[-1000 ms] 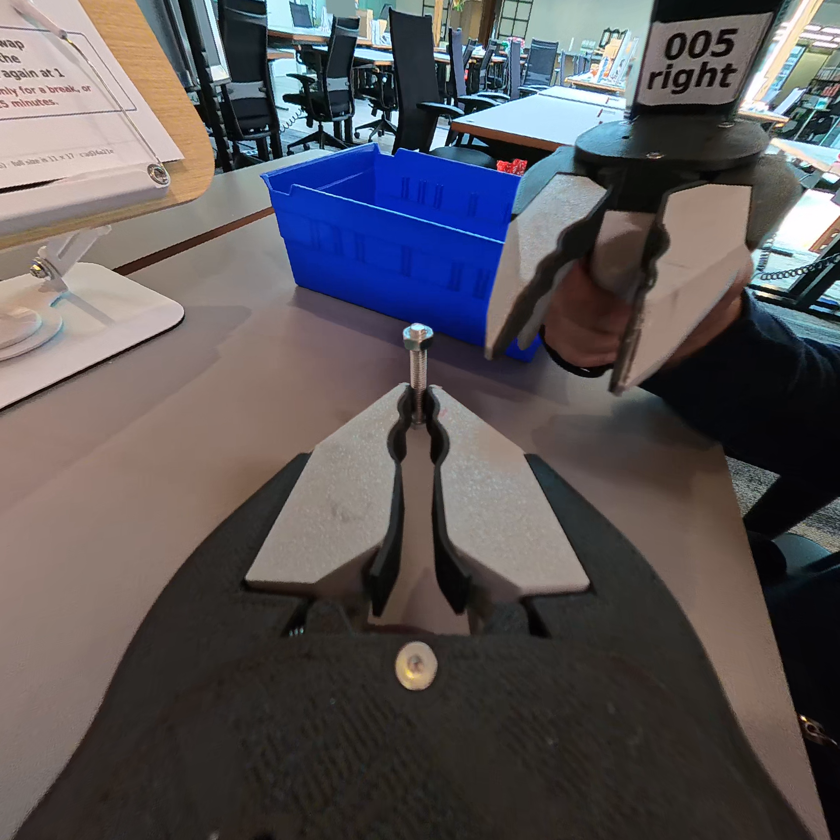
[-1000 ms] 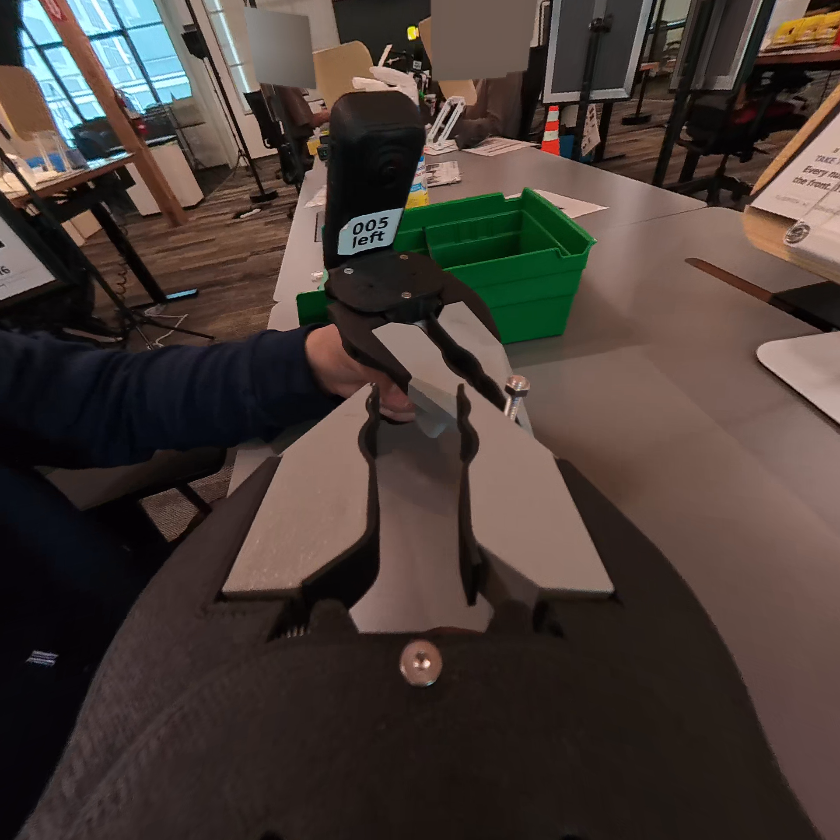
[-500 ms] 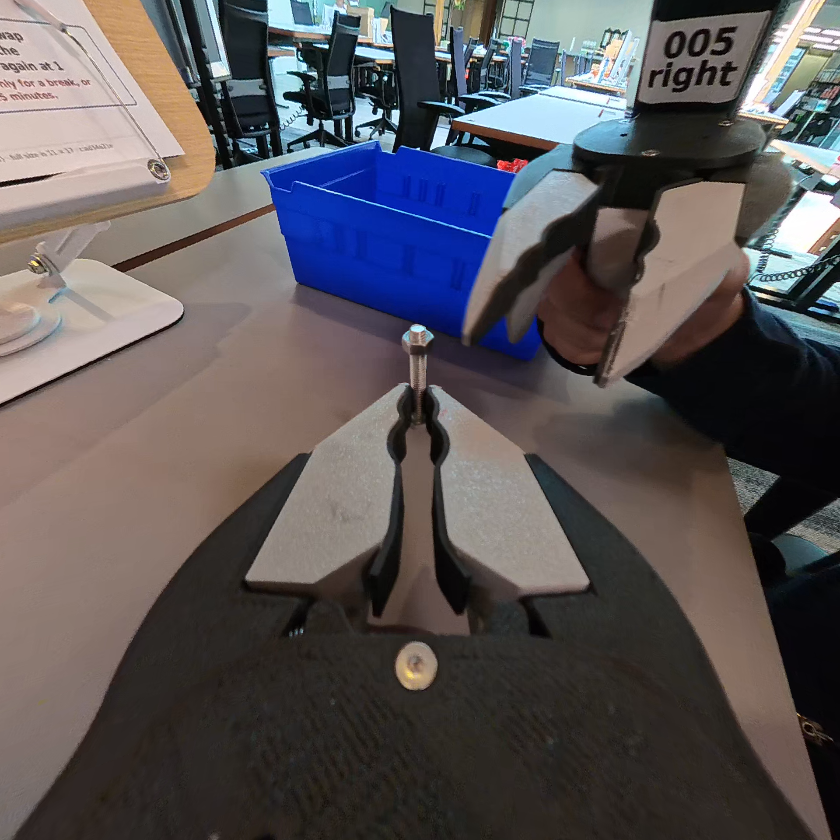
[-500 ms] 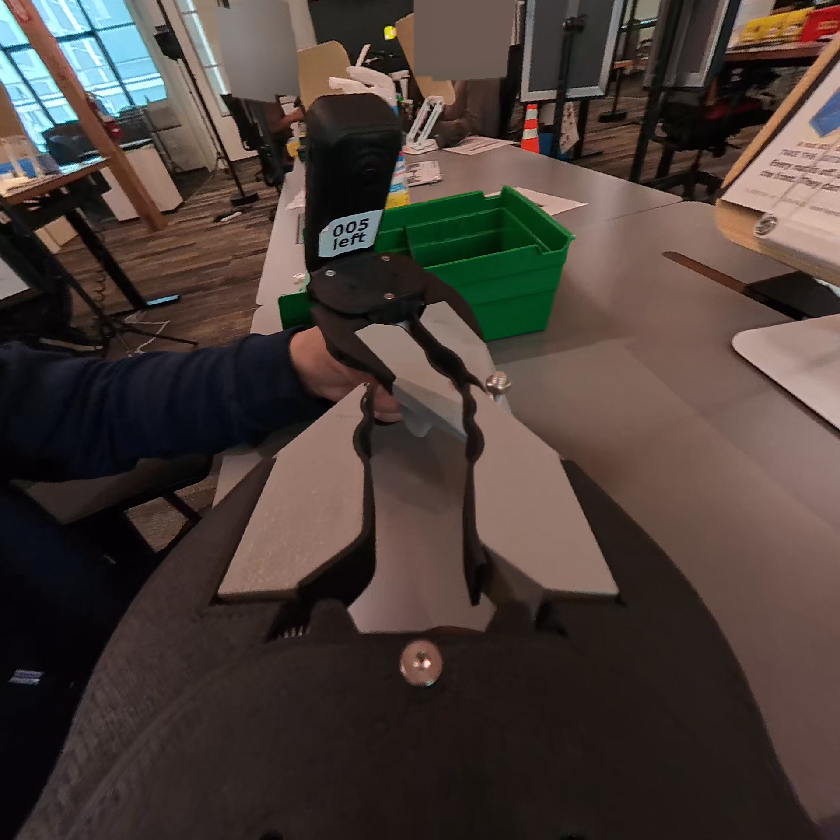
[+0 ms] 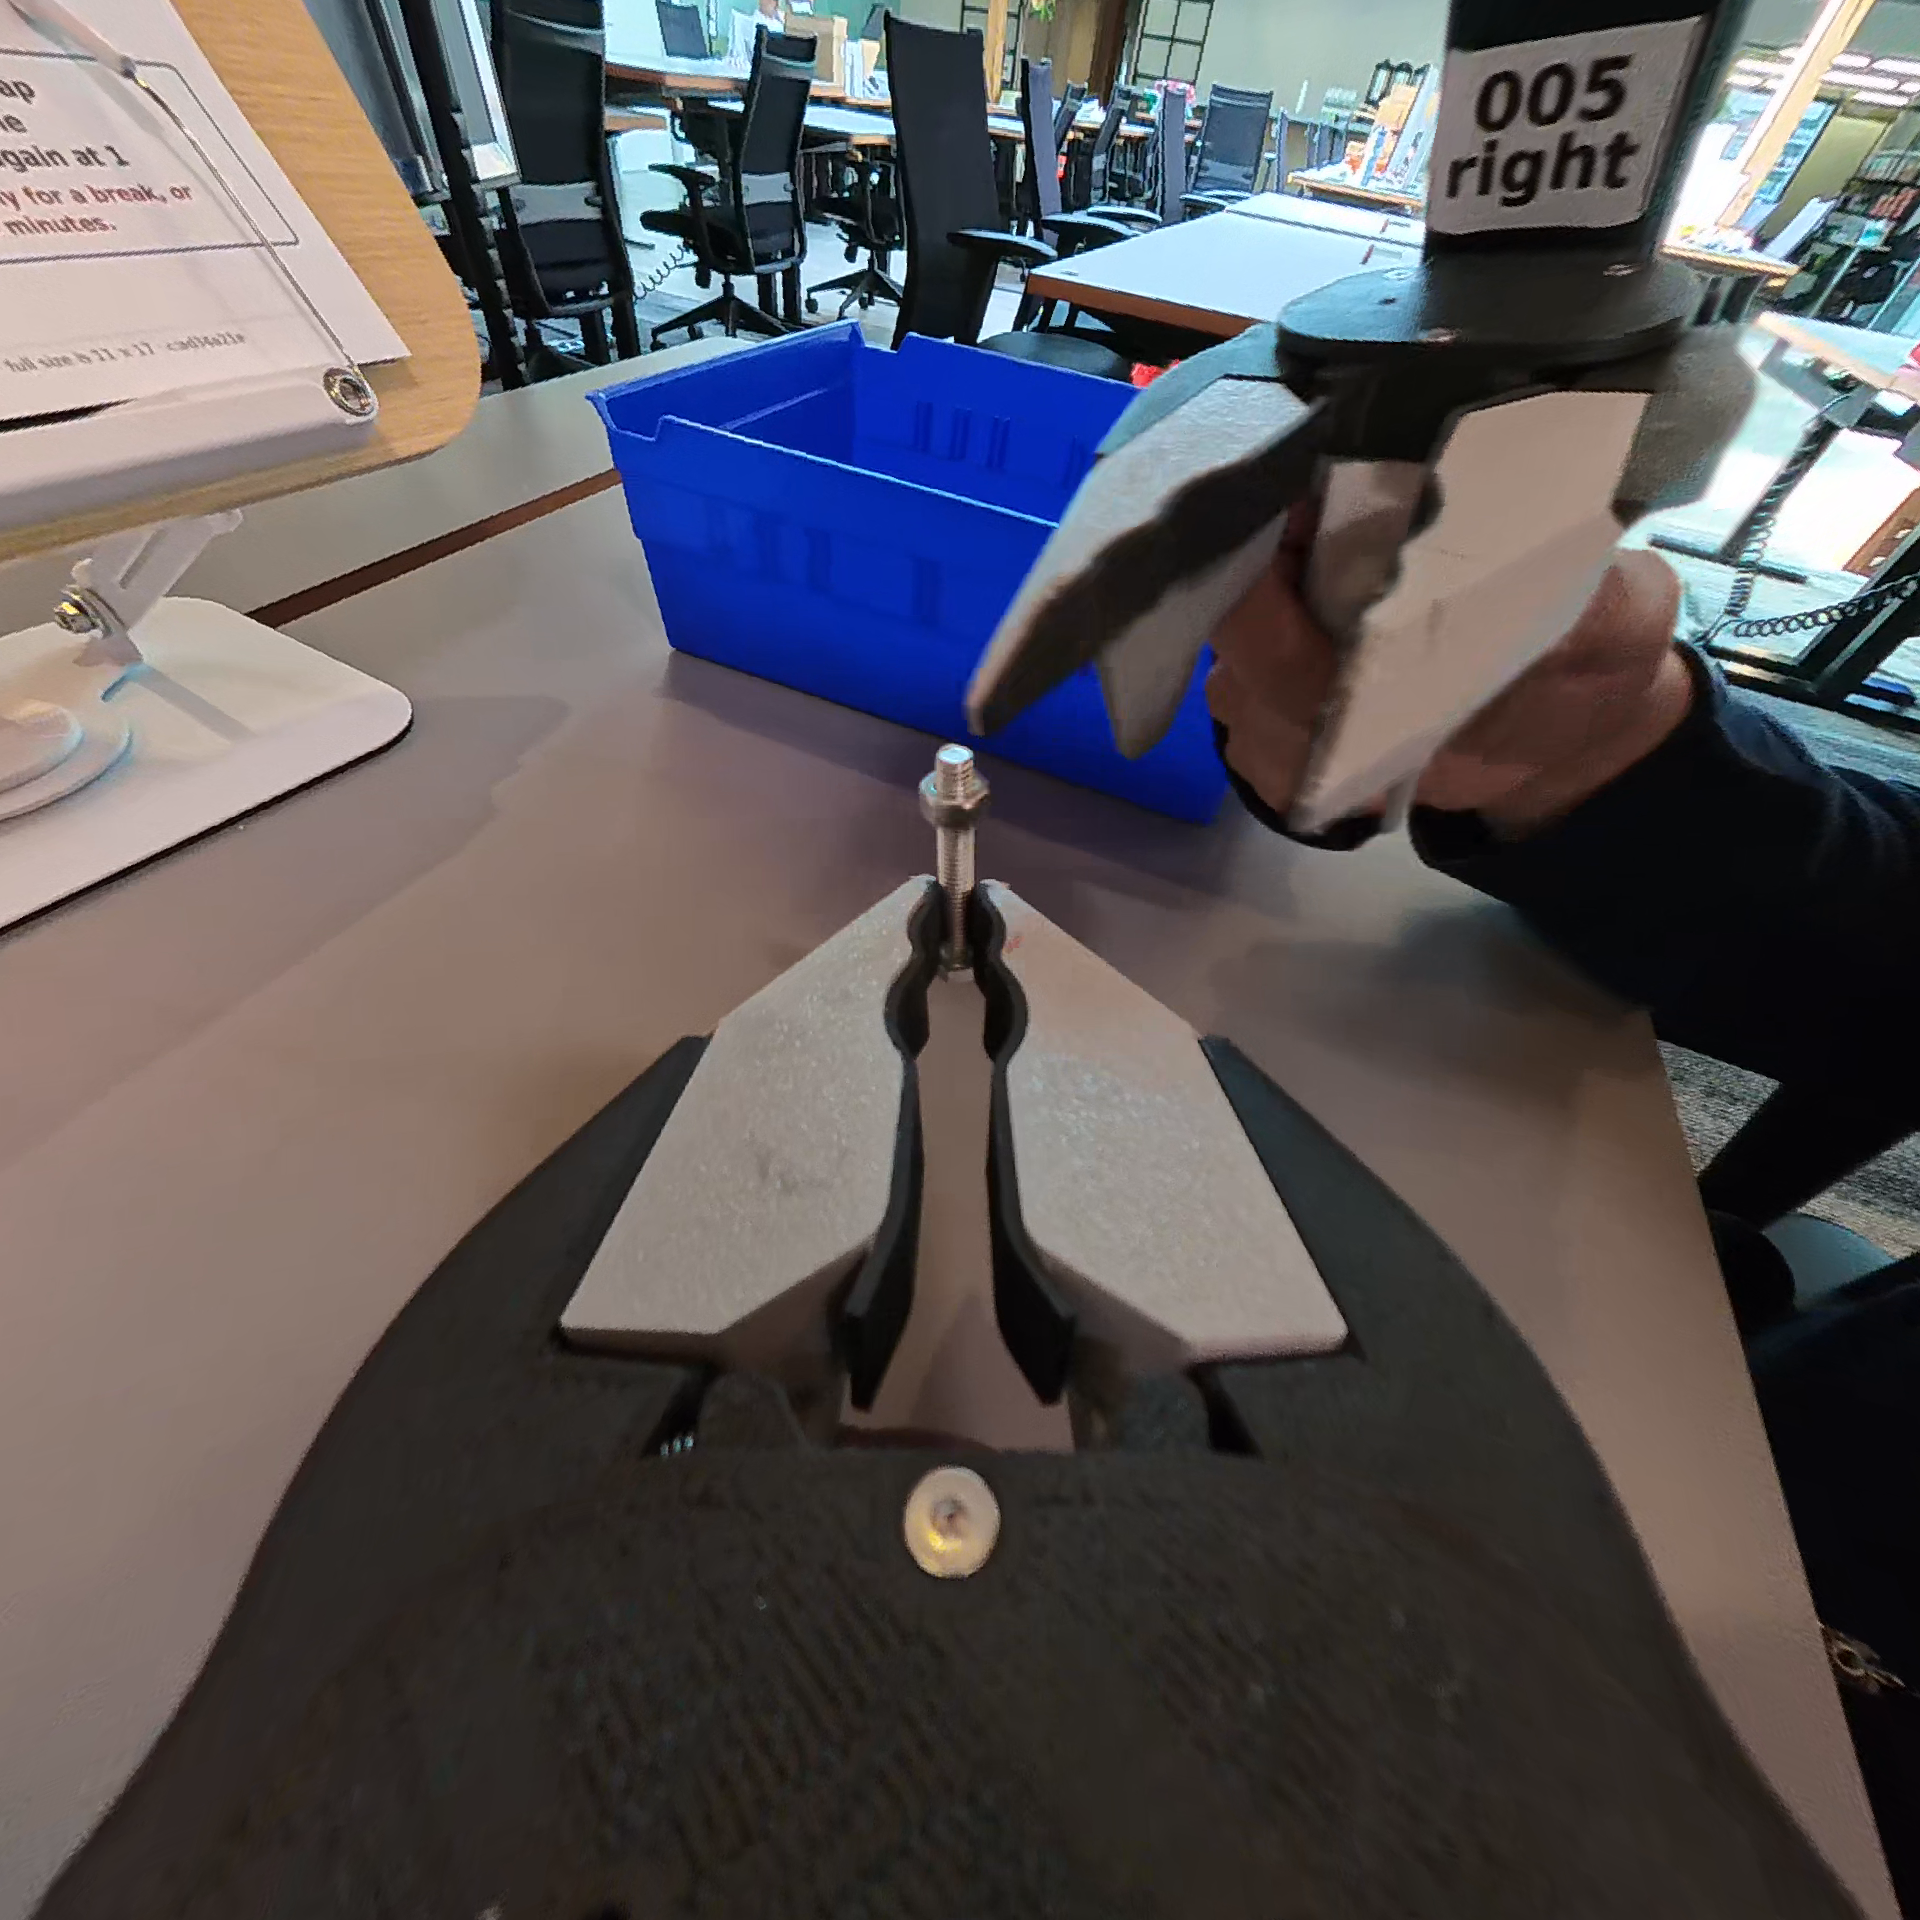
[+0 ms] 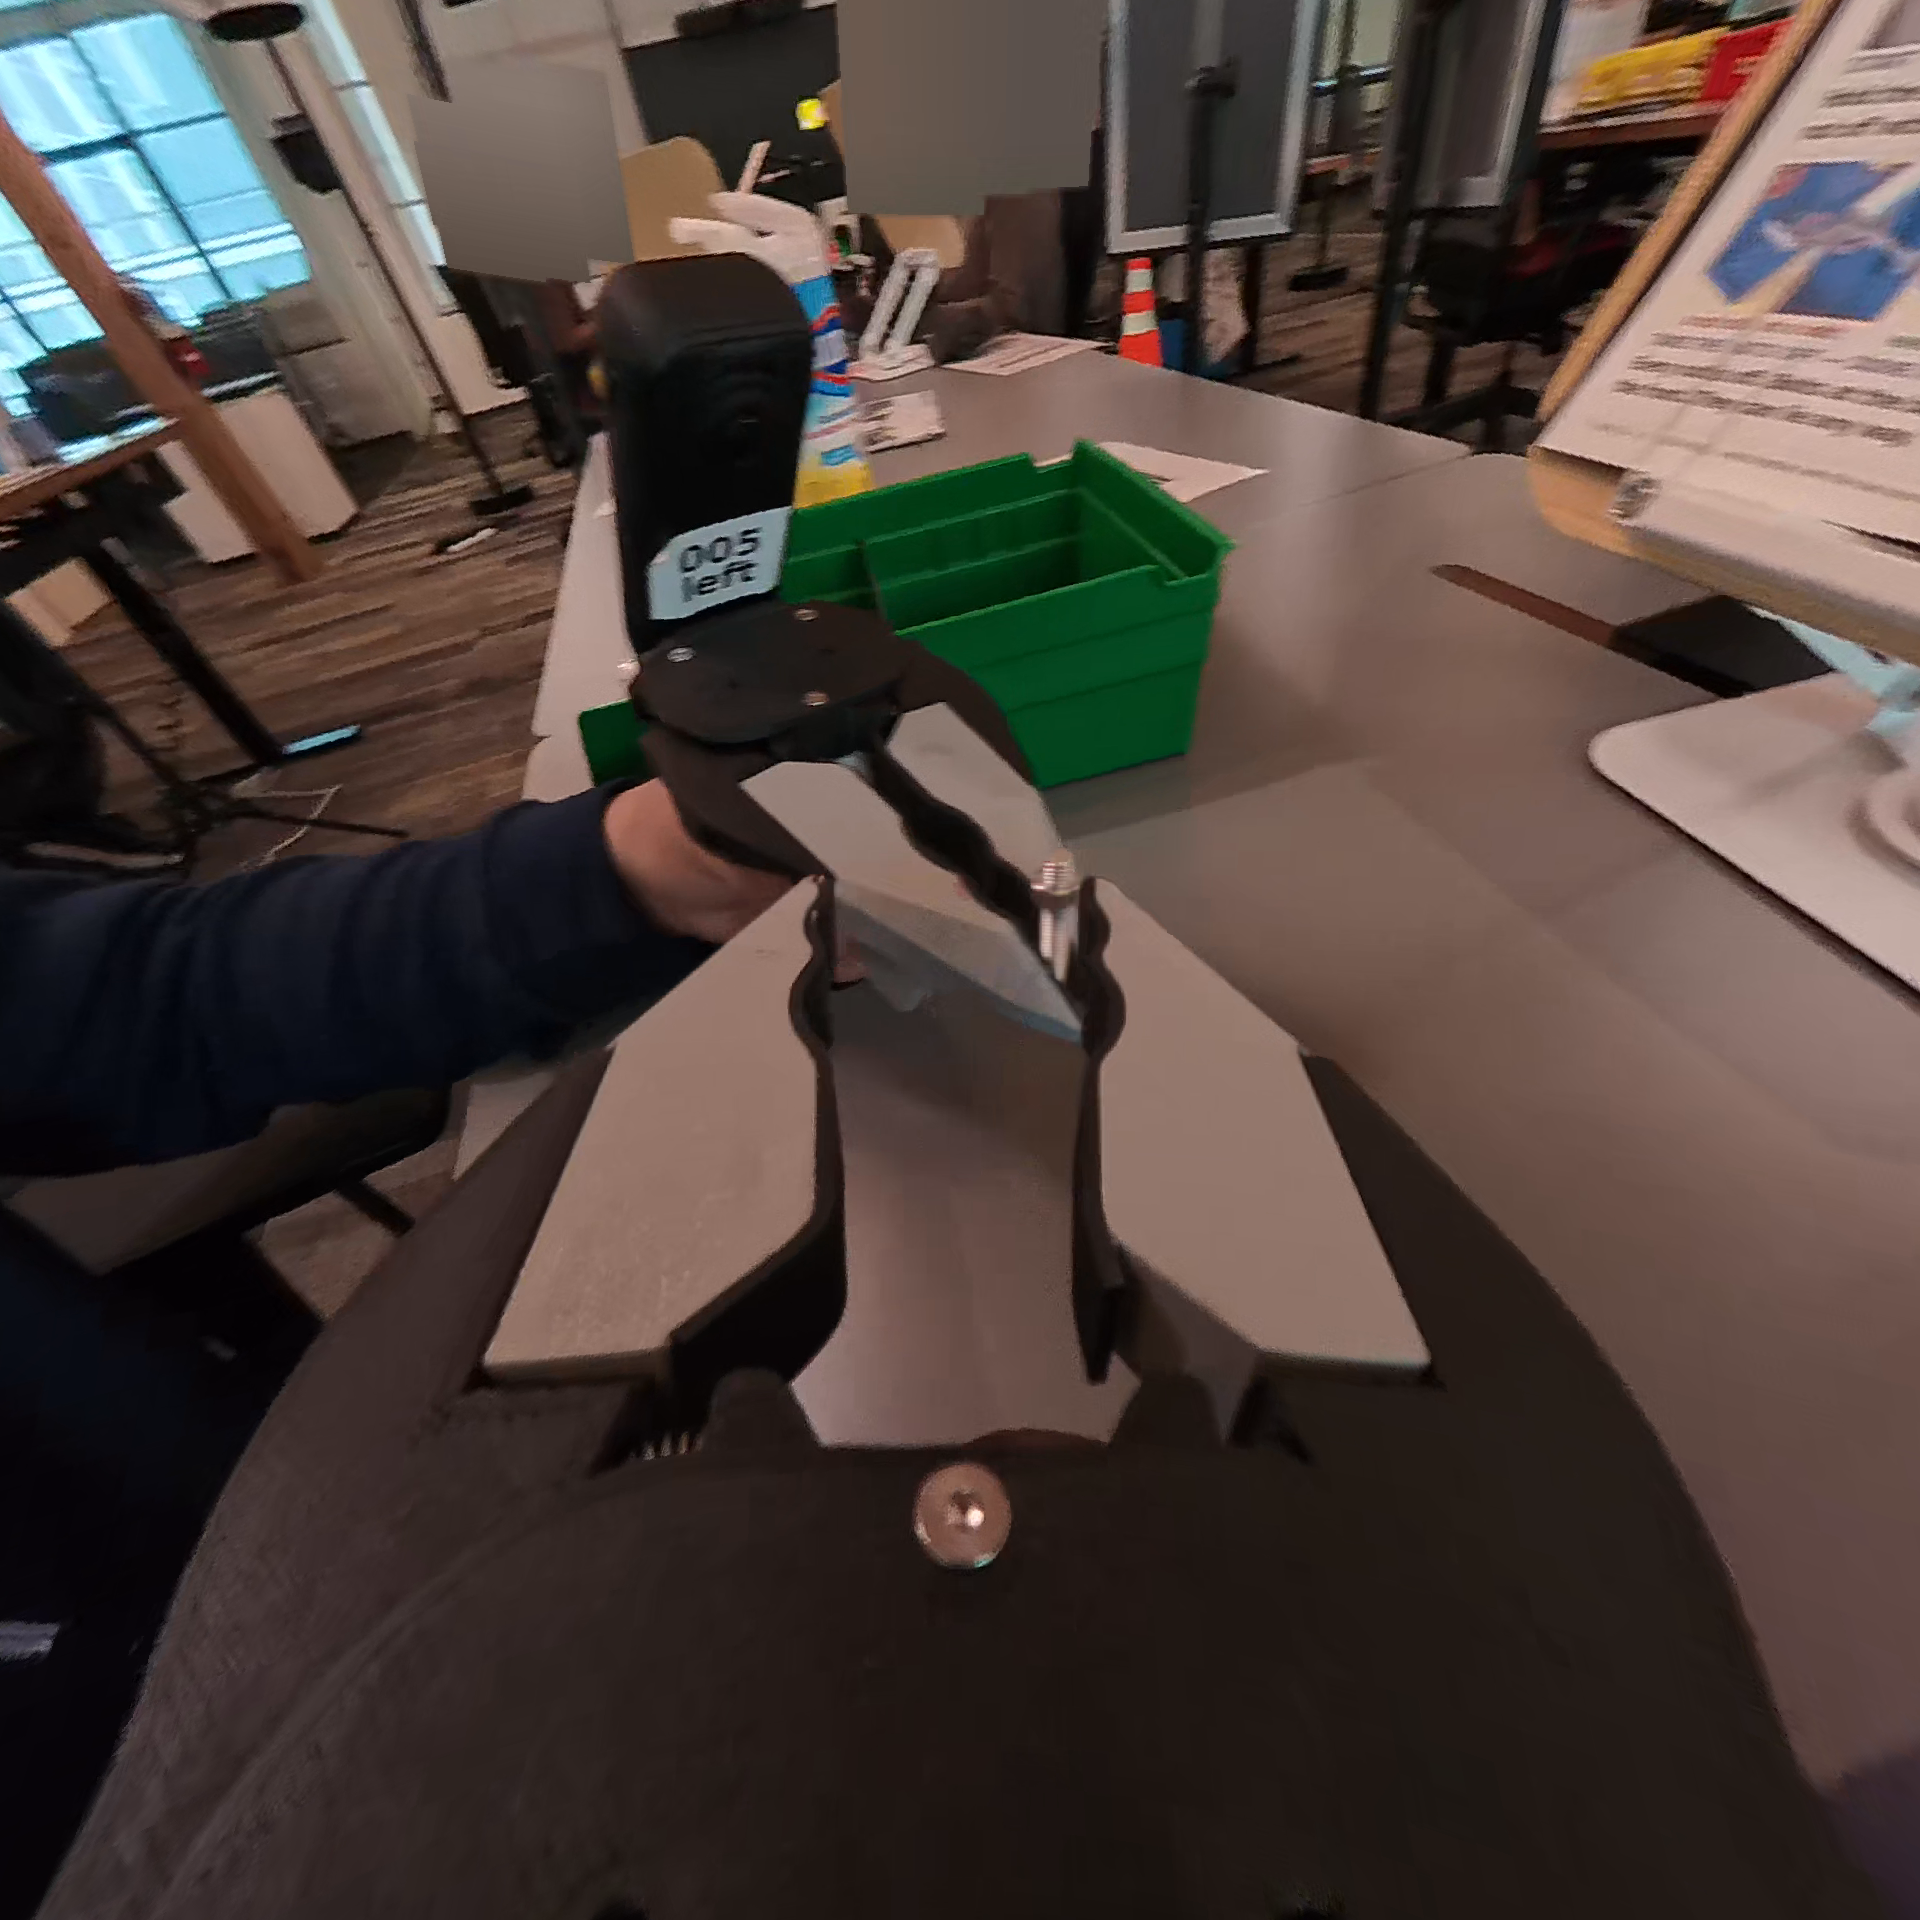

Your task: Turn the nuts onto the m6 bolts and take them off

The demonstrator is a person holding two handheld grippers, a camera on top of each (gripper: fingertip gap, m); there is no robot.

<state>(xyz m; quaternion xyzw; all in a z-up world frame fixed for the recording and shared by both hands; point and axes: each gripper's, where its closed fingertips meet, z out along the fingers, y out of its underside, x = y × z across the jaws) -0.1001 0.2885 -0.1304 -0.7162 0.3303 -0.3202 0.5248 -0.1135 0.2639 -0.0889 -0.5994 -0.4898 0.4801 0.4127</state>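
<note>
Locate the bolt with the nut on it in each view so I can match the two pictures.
Left wrist view: the bolt stands upright just above centre, pinched at the tips of the left tool, nut near its top.
Right wrist view: the bolt is right of centre, beside the right tool's right finger.
Shared landmark: the left tool holding it.

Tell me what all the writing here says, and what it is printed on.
I won't repeat any writing; here is where it stands.
White sticker, post above the right tool: readable.
Pale sticker, post above the left tool: readable.
Paper sheet on a wooden board: partly readable.
Poster: blurred.
Spray bottle label: blurred.
</note>
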